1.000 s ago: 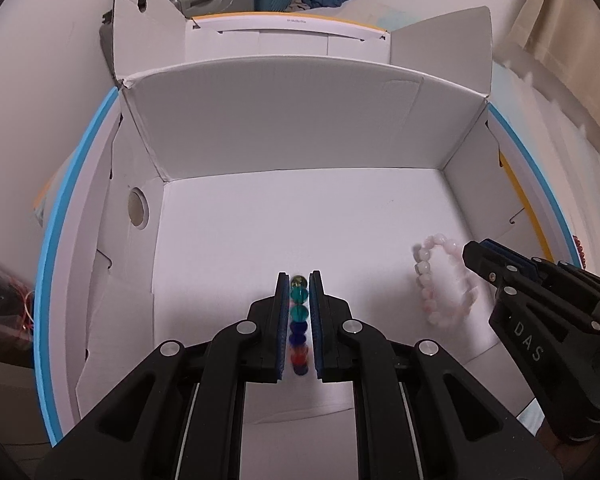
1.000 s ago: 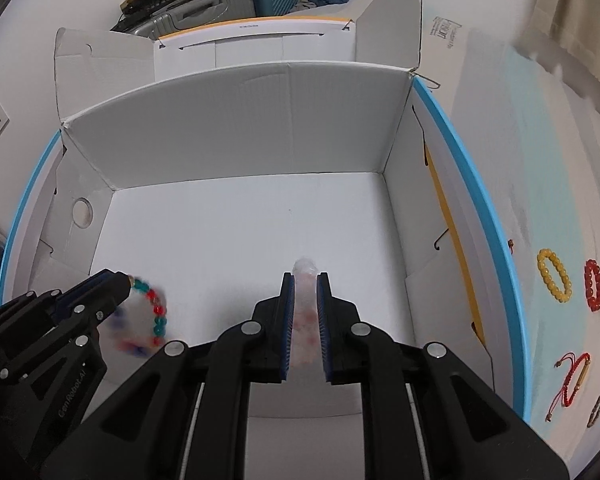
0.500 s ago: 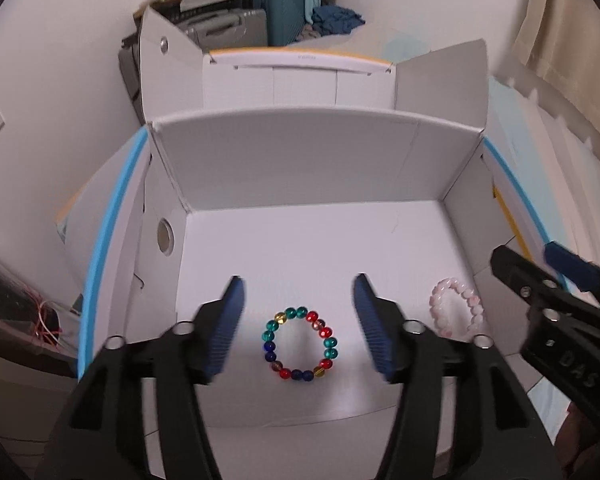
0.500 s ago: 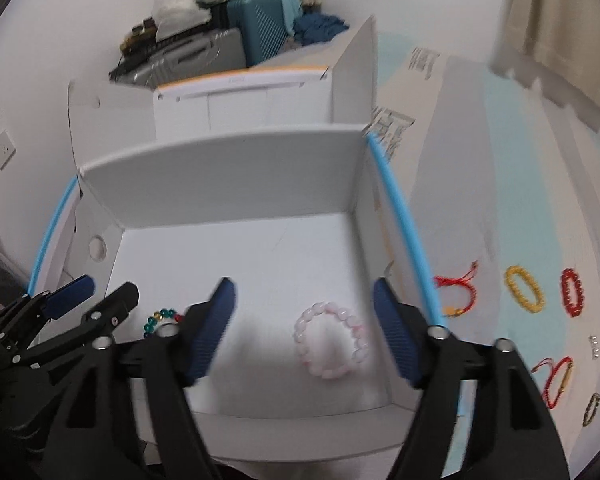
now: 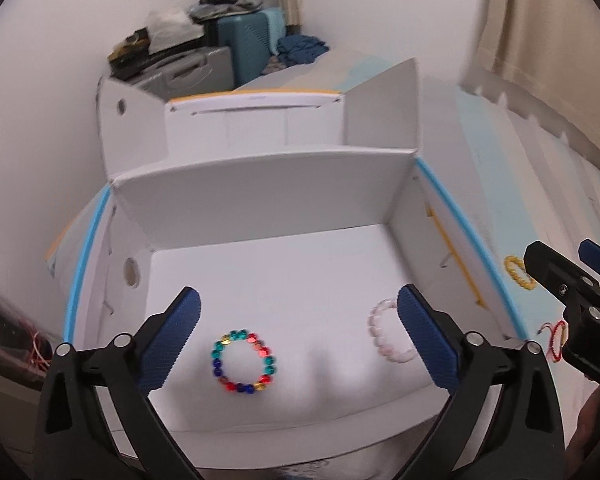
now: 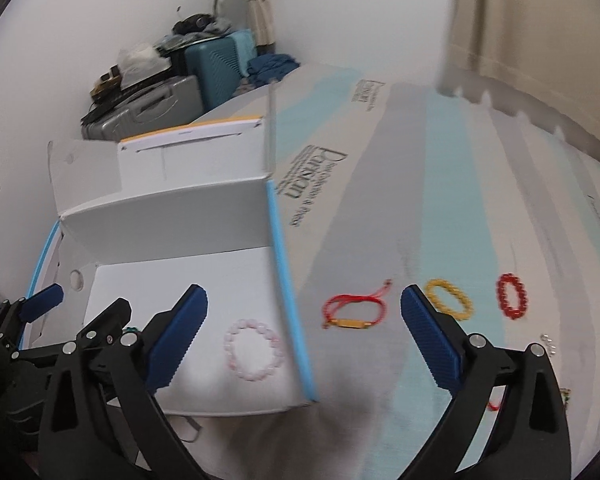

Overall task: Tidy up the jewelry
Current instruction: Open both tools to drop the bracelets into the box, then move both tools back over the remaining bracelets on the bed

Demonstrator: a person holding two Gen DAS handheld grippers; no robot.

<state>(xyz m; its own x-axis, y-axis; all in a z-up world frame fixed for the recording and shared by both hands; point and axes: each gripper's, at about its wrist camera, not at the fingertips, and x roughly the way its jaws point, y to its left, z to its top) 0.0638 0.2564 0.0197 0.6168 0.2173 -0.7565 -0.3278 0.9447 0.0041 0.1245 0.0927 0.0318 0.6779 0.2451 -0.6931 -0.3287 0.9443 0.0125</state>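
Note:
A multicoloured bead bracelet (image 5: 244,362) lies flat on the floor of the white cardboard box (image 5: 260,184). My left gripper (image 5: 298,300) hangs above it, its jaws opening wide and nothing pressed between them. A pink bead bracelet (image 6: 254,350) lies near the box's right wall (image 6: 288,300). My right gripper (image 6: 304,296) is above that wall, jaws opening, empty. On the mat to the right lie a red cord bracelet (image 6: 354,308), a yellow bead bracelet (image 6: 448,298) and a red bead bracelet (image 6: 511,296).
The box stands on a striped grey and pale blue mat (image 6: 420,200) with its flaps up at the back. Small silver pieces (image 6: 548,344) lie at the mat's right side. Suitcases (image 6: 216,60) are stacked against the far wall, and a curtain (image 6: 540,40) hangs at the right.
Both grippers went from shut to wide open and let go of their bracelets, which now lie on the box floor. Both rose and pulled back; the right one swung right over the box wall.

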